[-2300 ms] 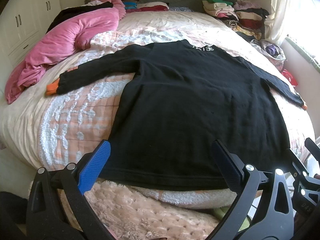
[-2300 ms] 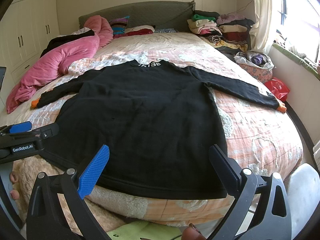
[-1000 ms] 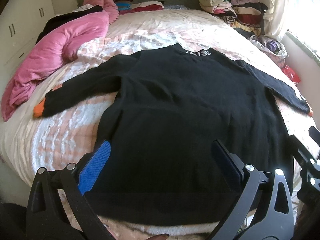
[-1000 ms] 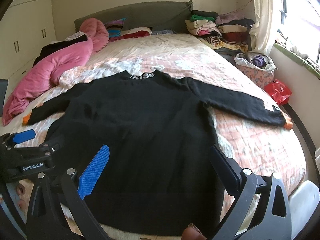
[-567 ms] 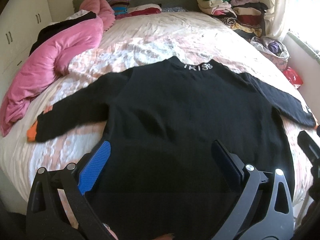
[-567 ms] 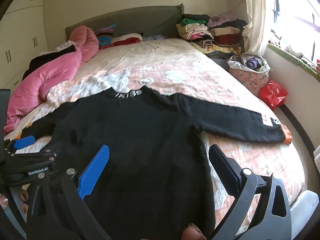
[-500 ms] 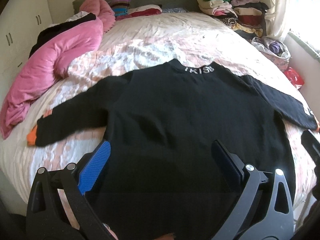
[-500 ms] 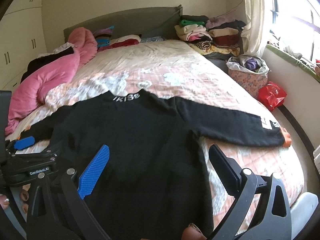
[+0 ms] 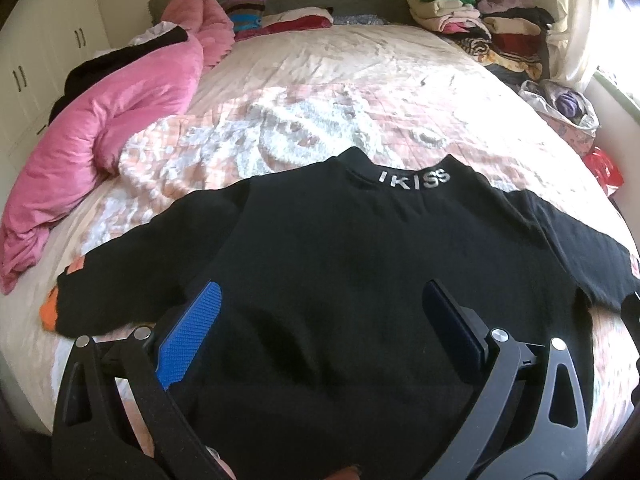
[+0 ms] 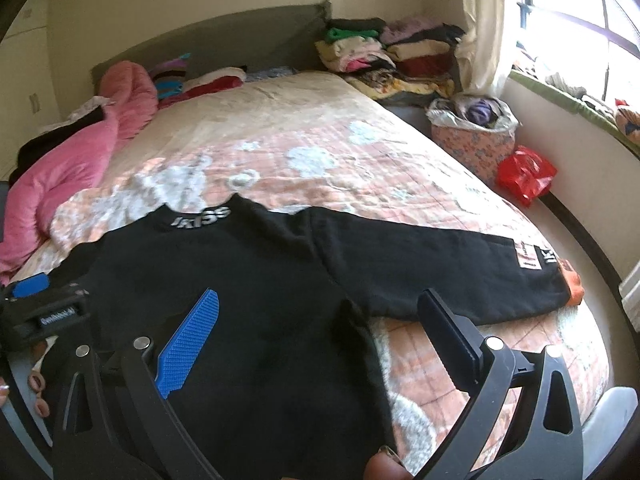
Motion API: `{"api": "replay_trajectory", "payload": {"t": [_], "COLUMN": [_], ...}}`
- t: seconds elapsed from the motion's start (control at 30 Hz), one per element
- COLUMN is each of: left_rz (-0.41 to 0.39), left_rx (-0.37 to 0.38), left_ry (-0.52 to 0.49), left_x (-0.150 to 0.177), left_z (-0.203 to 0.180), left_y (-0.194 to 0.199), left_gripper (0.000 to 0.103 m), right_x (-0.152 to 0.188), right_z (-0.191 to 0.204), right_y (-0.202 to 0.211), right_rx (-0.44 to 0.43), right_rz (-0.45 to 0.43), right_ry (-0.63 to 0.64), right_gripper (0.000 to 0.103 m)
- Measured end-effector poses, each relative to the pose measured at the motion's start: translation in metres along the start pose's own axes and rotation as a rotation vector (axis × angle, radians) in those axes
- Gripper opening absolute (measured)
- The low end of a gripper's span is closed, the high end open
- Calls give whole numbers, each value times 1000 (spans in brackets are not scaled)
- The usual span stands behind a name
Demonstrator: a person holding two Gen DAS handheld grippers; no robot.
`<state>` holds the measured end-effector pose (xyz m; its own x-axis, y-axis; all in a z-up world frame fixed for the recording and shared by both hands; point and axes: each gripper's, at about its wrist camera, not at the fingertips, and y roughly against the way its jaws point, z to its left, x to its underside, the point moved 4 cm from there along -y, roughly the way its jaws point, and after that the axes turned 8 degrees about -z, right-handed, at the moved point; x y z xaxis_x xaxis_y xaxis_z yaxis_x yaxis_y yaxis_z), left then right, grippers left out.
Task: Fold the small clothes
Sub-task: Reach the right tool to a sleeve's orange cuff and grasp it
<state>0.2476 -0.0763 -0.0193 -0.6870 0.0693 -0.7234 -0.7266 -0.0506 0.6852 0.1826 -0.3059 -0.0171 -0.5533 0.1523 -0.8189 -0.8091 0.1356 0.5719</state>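
- Black sweater (image 9: 340,264) lies flat on the bed (image 9: 360,80), collar w/ white lettering toward the headboard, both sleeves spread out sideways; hem end toward the foot edge.
- One sleeve's orange cuff (image 9: 50,312) sits near the bed's left edge; the other cuff (image 10: 574,280), w/ a white label beside it, lies near the right edge.
- Left gripper (image 9: 320,304) hangs over the sweater's lower body, jaws spread wide, nothing between them; contact w/ fabric can't be told.
- Right gripper (image 10: 318,312) also gapes wide, empty, over the sweater's right side by the armpit; its right finger lies over bare quilt just below the sleeve.
- Pink duvet (image 9: 108,120) bunched along the left edge, apart from the sweater.
- Stack of folded clothes (image 10: 384,52) at the far right corner by the headboard.
- Red bag (image 10: 526,174) on the floor, off the right edge.
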Motion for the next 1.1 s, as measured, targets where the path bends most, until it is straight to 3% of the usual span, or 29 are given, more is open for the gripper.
{"api": "replay_trajectory", "payload": {"t": [0.3,0.5,0.7,0.87,0.97,1.0,1.1], "left_rz": [2,1,5,1,-6,-9,-4], "left_rx": [6,40,49,65,75,77,85], "left_ry": [5,-31,-4,13,21,23,37], "left_x": [-9,-13,-27,-21,-15,-14,-12], "left_z": [-16,-31,-33,-28,-22,-21,-17], "left_y": [-34,-52,-70,-75,-74,-73,-74], "left_gripper": [95,95,95,95,95,95,95], "right_x": [6,18,42,62,59,57,55], "right_z": [-90,-169,-241,-289,-297,-299,-305], "right_y": [-46,-52,-55,-70,-74,-77,-78], "right_rx": [164,295,395,374,363,365,386], "right_rz": [69,74,114,132,107,104,96], "right_ry": [-204,-375,-539,-685,-690,-686,-689], "right_gripper": [99,99,99,99,98,96,71]}}
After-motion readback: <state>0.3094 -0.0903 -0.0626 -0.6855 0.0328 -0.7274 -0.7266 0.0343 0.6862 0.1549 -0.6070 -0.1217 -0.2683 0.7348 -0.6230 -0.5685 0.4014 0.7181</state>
